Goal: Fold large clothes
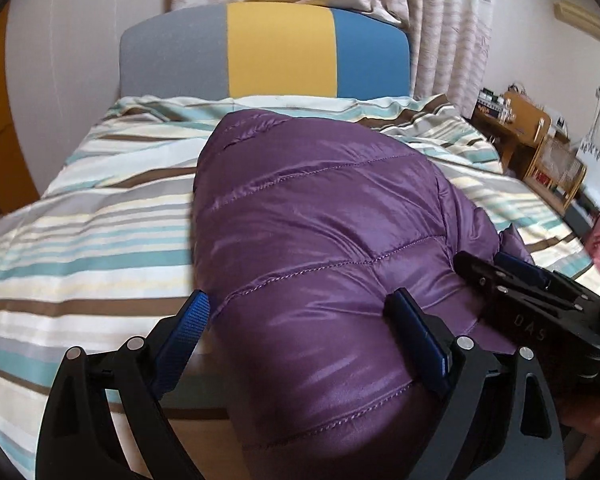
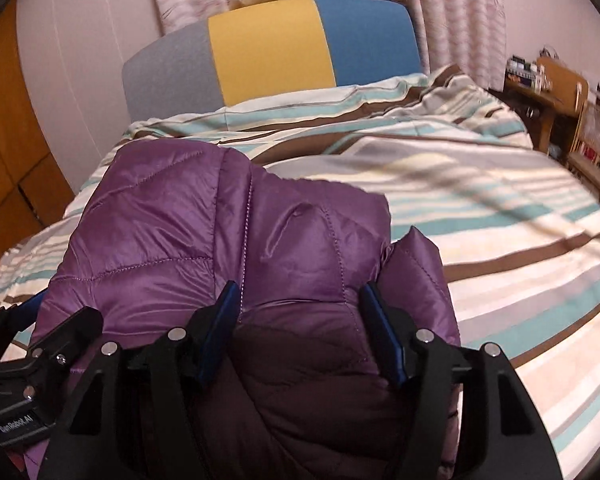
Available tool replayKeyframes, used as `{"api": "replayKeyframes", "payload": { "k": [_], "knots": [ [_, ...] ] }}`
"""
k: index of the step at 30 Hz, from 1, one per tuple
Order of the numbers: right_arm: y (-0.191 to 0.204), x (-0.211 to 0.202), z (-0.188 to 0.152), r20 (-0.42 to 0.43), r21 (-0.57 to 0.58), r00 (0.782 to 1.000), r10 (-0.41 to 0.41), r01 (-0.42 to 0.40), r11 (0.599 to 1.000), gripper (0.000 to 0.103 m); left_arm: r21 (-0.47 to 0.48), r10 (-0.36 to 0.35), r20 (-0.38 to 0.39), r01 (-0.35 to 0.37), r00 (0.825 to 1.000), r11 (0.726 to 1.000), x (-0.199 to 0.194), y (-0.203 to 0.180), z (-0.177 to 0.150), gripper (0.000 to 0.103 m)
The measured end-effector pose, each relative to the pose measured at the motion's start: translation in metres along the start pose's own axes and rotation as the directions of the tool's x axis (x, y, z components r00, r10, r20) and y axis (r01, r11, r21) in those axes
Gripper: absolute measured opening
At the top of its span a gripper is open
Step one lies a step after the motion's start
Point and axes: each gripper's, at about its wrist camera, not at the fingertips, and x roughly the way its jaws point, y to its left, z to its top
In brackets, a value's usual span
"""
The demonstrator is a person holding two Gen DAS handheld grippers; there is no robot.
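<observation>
A puffy purple quilted jacket (image 1: 320,220) lies bunched on the striped bed cover (image 1: 80,232), its near end hanging over the foot of the bed. My left gripper (image 1: 300,306) stands wide around the jacket's near left part, both blue pads against the fabric. My right gripper (image 1: 484,260) grips the same end just to the right. In the right wrist view the jacket (image 2: 180,220) bulges up between the fingers of the right gripper (image 2: 298,292), whose pads press into it. The left gripper (image 2: 60,308) straddles the jacket's left edge.
A grey, yellow and blue headboard (image 1: 280,48) stands at the far end under pale curtains (image 1: 448,40). A wooden desk with shelves (image 1: 528,132) crowds the right side of the bed. A wooden door (image 2: 4,120) is on the left. Striped cover (image 2: 500,220) spreads to the right.
</observation>
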Motion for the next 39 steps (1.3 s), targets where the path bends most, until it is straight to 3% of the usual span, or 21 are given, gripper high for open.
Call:
{"api": "replayKeyframes", "payload": {
  "k": [5,13,20,22,26,29,34,39],
  "knots": [
    [0.007,0.026,0.002,0.008,-0.049,1.0,-0.026,0.027,0.998,0.062,-0.048,-0.008,-0.032,0.007,0.999,0.999,0.021,0.009,0.001,0.092],
    [0.008,0.027,0.0,0.018,-0.059,1.0,-0.023,0.024,0.998,0.063,-0.061,-0.005,-0.038,0.002,0.999,0.998,0.011,0.006,0.002,0.092],
    [0.006,0.013,0.016,-0.066,-0.059,0.998,0.015,-0.019,0.998,0.065,-0.18,-0.019,-0.043,0.011,0.999,0.984,-0.009,0.018,0.025,0.093],
    [0.006,0.004,0.031,-0.099,-0.069,0.995,0.019,-0.026,0.997,0.065,-0.177,-0.009,-0.048,0.0,0.999,0.984,-0.009,0.018,0.038,0.093],
    [0.004,-0.014,0.059,-0.058,-0.063,0.998,0.037,-0.041,0.997,0.065,-0.132,0.087,-0.076,-0.097,0.993,0.987,0.004,0.011,0.071,0.093],
    [0.002,-0.004,0.073,-0.059,-0.024,0.997,0.055,-0.056,0.998,0.065,-0.108,0.136,-0.108,-0.147,0.985,0.983,0.026,0.008,0.087,0.093],
    [-0.009,0.044,0.065,-0.105,0.001,0.994,0.016,-0.016,1.0,0.064,-0.05,0.182,-0.197,-0.195,0.963,0.979,0.072,0.005,0.087,0.098],
    [-0.02,0.071,0.055,-0.117,0.049,0.992,0.041,-0.035,0.998,0.066,-0.027,0.193,-0.191,-0.202,0.962,0.979,0.097,0.005,0.076,0.1]
  ]
}}
